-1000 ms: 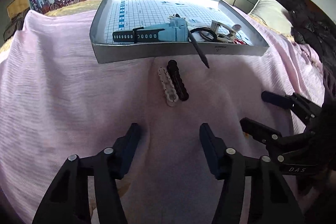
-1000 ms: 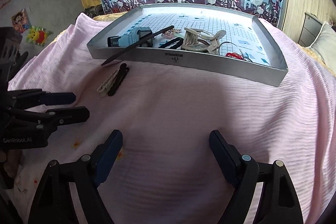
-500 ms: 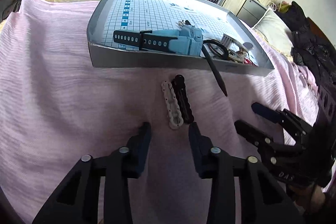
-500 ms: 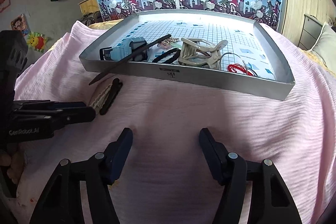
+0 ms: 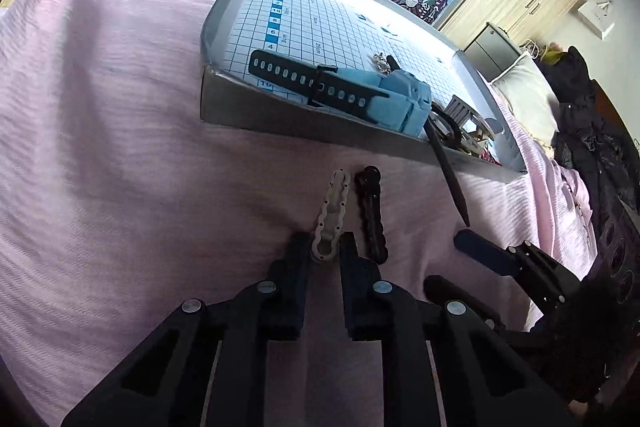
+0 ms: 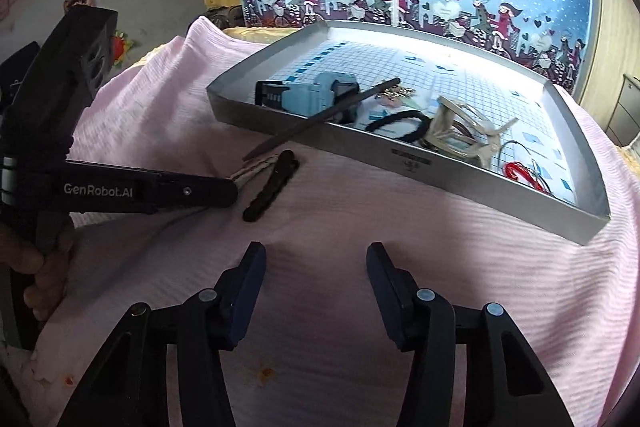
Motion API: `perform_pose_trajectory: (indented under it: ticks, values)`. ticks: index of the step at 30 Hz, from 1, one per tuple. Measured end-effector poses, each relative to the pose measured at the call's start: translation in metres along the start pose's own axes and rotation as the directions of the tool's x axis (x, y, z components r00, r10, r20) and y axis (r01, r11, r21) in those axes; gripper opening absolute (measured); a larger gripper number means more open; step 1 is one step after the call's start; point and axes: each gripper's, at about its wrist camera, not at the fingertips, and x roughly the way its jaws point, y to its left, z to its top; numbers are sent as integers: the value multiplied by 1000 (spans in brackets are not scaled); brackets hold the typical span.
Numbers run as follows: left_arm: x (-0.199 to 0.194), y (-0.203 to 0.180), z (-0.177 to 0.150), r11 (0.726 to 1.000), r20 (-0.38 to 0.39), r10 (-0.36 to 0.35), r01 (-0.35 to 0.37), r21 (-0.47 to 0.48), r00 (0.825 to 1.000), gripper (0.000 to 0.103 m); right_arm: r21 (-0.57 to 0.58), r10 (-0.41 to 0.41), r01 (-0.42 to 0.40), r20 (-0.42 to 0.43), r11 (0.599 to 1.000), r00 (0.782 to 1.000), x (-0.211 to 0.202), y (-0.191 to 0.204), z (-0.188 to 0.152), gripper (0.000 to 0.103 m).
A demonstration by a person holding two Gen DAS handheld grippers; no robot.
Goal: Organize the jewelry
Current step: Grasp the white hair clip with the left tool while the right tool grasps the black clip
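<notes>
A white hair clip (image 5: 332,211) and a black hair clip (image 5: 372,215) lie side by side on the pink cloth, just in front of a silver tray (image 5: 320,131). My left gripper (image 5: 324,247) is shut on the near end of the white clip. In the right wrist view the left gripper (image 6: 234,187) comes in from the left, its tip on the white clip (image 6: 256,167) beside the black clip (image 6: 272,187). My right gripper (image 6: 316,267) stands open over bare cloth, nothing between its fingers; it also shows at the right as the right gripper (image 5: 446,261).
The tray (image 6: 360,155) holds a blue watch (image 6: 316,95), a black hair tie (image 6: 400,125), a beige claw clip (image 6: 464,131) and a red cord (image 6: 520,173). A thin black stick (image 6: 320,123) leans out over its front rim. A hand (image 6: 36,283) holds the left gripper.
My left gripper has moved forward to the white clip and closed from wide open onto its near end. The right gripper has narrowed a little and stays open.
</notes>
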Motion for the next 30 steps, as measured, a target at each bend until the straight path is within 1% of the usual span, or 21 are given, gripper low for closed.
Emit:
perform_pose_trajectory:
  ticks: [3,6,14,19,23,26,30]
  values:
    - [-2,2,0,1000,1,-3,3,-7,1000,12,-6,34,-34,-3,999,999,4,2,4,46]
    - [-6,7,1,1000,6,-13,13,-29,1000,12,-21,48,-48,-14,999,999,8,7,6,44]
    - [-11,16,3,998,7,-19,19,-66,1000,12,-32,106,-107,-33,994,994,23,10,17,43]
    - [-10,24,4,993,2,-53,53,-105,999,12,-49,117,-120,-45,992,992,37,14,27,39]
    - [-10,29,3,988,1,-81,81,-135,997,12,-24,141,-142,-43,990,989,40,9,29,37]
    - [-11,33,4,984,5,-97,97,-152,995,12,21,166,-166,-28,986,986,37,0,31,37]
    - [-19,32,3,987,25,-70,72,-146,997,12,56,162,-160,-15,985,987,36,-2,35,37]
